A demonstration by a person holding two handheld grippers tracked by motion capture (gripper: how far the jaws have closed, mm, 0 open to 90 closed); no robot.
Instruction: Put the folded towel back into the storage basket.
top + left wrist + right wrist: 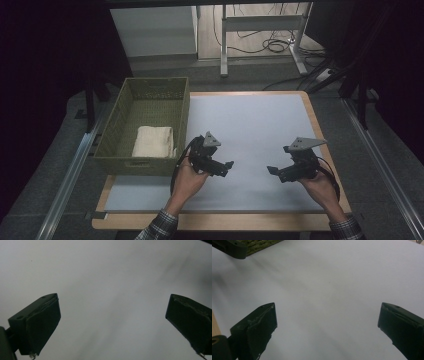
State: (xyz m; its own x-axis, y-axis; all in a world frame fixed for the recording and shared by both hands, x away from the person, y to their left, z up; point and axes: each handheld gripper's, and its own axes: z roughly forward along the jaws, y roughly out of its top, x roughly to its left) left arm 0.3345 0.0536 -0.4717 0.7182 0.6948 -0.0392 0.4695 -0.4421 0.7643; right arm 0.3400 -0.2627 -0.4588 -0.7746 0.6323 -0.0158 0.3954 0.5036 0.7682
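Two claws hover over the white sheet (pixel 250 135) that covers the table (pixel 320 130), each held in one of the person's hands. The left claw (pixel 227 166) sits just beside the near right corner of the woven basket (pixel 112 145), pointing toward the middle of the sheet. Its jaws stand wide apart in the left gripper view, with nothing between them but bare white surface. The left hand (pixel 189 175) grips it from below, and a checked sleeve (pixel 160 226) shows at the bottom edge.

The right claw (pixel 272 171) is on the right side of the sheet, pointing left toward the other one, the two well apart. Its jaws are also spread wide, as the right gripper view shows, and they hold nothing. The right hand (pixel 320 186) holds it near the table's right edge.

The folded cloth (pixel 154 141), pale cream, lies inside the basket at its near end, resting flat on the bottom and close to the right wall. The basket stands at the left edge of the table, partly overhanging the sheet's border. Neither claw touches the basket or the cloth. In the right gripper view a strip of the basket (pixel 260 243) shows at the top left, beyond the sheet.
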